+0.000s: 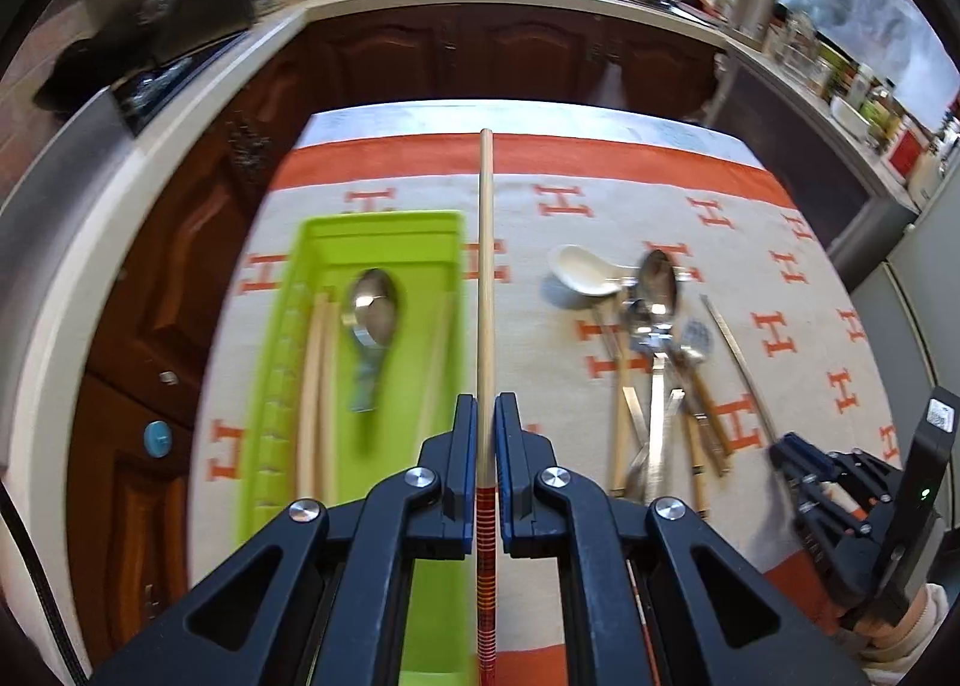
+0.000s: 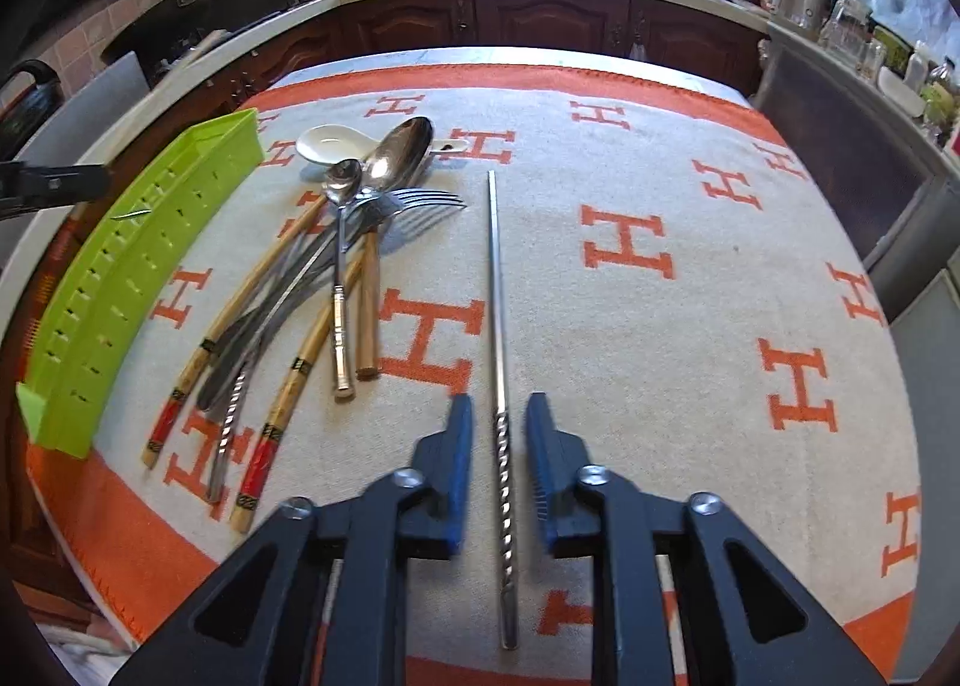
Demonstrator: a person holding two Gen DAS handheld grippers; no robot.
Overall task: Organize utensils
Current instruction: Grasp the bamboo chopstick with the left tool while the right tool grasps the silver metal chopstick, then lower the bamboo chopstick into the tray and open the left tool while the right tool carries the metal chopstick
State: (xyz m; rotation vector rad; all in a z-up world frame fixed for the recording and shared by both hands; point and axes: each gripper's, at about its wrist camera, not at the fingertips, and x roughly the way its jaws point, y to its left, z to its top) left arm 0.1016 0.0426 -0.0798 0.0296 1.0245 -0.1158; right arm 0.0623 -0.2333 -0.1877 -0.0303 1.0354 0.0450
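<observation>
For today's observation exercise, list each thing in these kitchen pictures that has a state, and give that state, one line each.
Left claw: shut on the wooden chopstick.
Wooden chopstick: gripped, lifted off the cloth.
Right claw: open, straddling the metal chopstick.
Metal chopstick: lying flat on the cloth, not gripped.
Green tray: partly filled, holding a metal spoon and chopsticks.
Utensil pile: heaped on the cloth, unsorted.
</observation>
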